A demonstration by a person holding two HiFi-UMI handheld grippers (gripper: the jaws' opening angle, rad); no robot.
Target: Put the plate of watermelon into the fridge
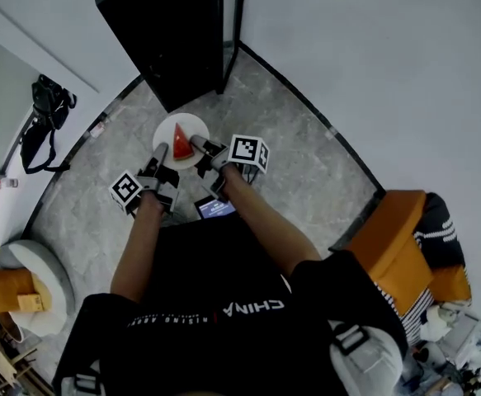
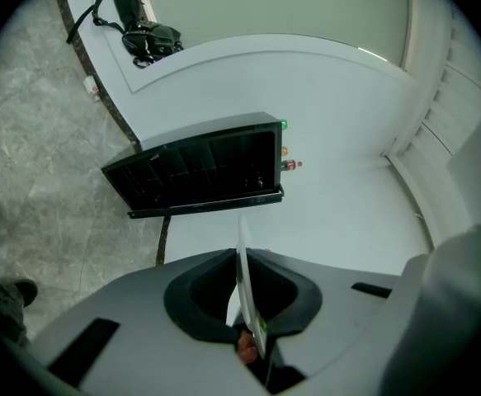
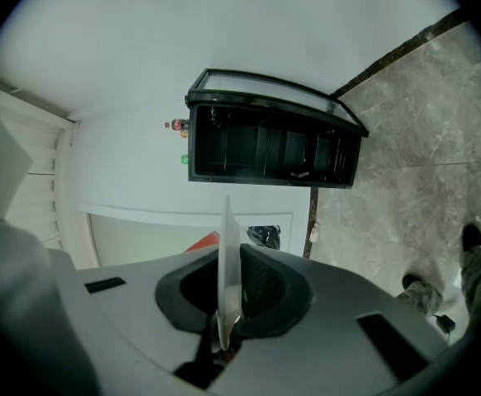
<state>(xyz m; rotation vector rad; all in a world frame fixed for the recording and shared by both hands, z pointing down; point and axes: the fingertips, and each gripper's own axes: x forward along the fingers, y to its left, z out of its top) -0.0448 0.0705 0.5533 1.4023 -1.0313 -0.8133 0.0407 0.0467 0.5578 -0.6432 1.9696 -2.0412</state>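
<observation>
A white plate (image 1: 192,127) with a red watermelon wedge (image 1: 181,142) on it is held in the air between both grippers, just in front of the black fridge (image 1: 174,31). My left gripper (image 1: 158,157) is shut on the plate's left rim, my right gripper (image 1: 200,145) on its right rim. In the left gripper view the plate (image 2: 244,287) shows edge-on between the jaws, with the open dark fridge (image 2: 207,172) beyond. The right gripper view shows the plate (image 3: 228,271) edge-on too, a bit of watermelon (image 3: 205,241) behind it, and the fridge (image 3: 273,151).
A black bag (image 1: 46,110) lies on the white ledge at the left. An orange chair (image 1: 405,238) with striped cloth stands at the right. A round white stool (image 1: 30,279) with orange items is at the lower left. Grey marble floor (image 1: 306,155) lies around the fridge.
</observation>
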